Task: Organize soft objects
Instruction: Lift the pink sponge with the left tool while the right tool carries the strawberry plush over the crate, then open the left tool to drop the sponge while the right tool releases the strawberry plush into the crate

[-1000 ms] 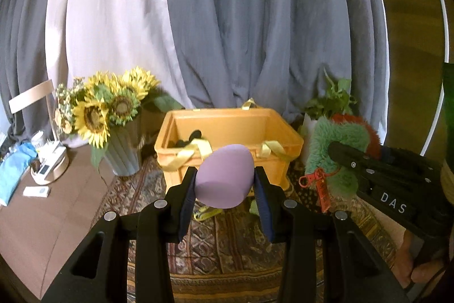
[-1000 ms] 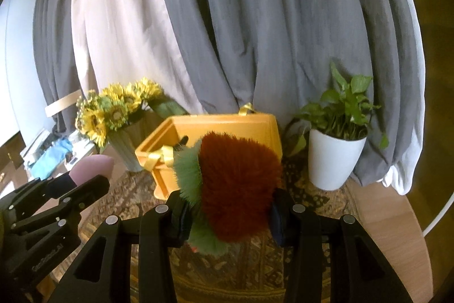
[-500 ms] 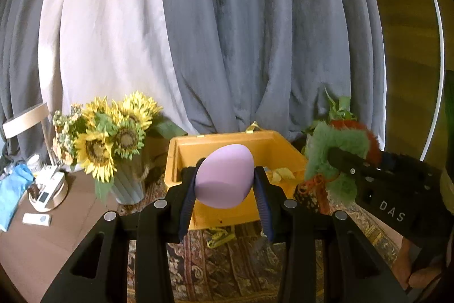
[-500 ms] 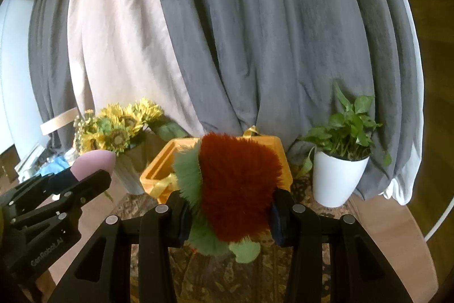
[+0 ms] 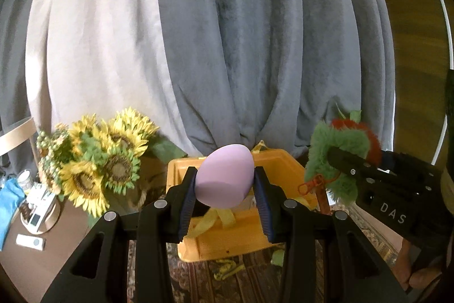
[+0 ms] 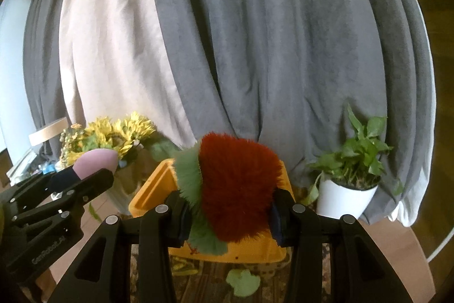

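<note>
From your left wrist camera, your left gripper [image 5: 224,185] is clamped on a smooth lilac egg-shaped foam sponge [image 5: 224,175], its 2 blue-padded fingers [image 5: 262,203] pressing the sponge's sides. The sponge sits between the fingertips, its narrow end pointing up and away. Just beyond and below the fingers lies the open orange plastic crate [image 5: 286,169] with yellow ribbon handles [image 5: 220,216], resting on a patterned rug [image 5: 198,279]. Left of the fingers stands a bunch of yellow sunflowers [image 5: 96,161]. To the right, your right gripper [image 5: 337,158] carries a fluffy green and red plush toy [image 5: 334,144] with an orange clip [image 5: 310,185] dangling from it.

From your right wrist camera, your right gripper [image 6: 229,213] is closed on that plush toy [image 6: 237,186], the fur bulging over both fingers [image 6: 181,213] and hiding most of the pads. The orange crate [image 6: 154,189] lies directly behind and below the toy. To the left, your left gripper [image 6: 85,176] holds the lilac sponge [image 6: 98,163] at its tip. Right of the fingers stands a leafy green plant in a white pot [image 6: 344,196]. Grey and cream curtains [image 6: 255,47] hang behind everything.
</note>
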Demonstrator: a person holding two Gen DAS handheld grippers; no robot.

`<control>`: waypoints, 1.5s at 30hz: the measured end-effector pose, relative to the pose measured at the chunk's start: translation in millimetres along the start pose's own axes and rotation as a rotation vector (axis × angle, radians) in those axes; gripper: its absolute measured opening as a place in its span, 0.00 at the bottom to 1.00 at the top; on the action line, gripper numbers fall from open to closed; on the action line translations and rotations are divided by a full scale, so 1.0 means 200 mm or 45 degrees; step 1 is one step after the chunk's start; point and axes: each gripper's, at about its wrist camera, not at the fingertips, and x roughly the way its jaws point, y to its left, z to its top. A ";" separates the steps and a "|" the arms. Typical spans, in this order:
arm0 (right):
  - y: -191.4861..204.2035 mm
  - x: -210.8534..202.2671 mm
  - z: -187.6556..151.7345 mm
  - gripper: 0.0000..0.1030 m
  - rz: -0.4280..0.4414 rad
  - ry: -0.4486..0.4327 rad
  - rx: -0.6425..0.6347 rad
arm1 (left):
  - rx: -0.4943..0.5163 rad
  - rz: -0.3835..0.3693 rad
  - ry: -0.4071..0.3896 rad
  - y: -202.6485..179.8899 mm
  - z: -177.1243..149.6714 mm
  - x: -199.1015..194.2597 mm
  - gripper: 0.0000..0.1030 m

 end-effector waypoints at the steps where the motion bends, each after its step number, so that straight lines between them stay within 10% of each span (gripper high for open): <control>1: 0.00 0.02 0.01 0.43 -0.001 0.000 0.002 | 0.003 -0.004 -0.002 0.00 0.01 0.03 0.38; 17: -0.10 0.41 0.12 0.43 -0.001 0.055 0.004 | -0.001 -0.063 0.015 0.00 0.16 0.42 0.38; 45: -0.23 1.11 -0.07 0.44 0.084 0.554 0.020 | 0.030 -0.169 0.460 0.00 -0.02 1.08 0.42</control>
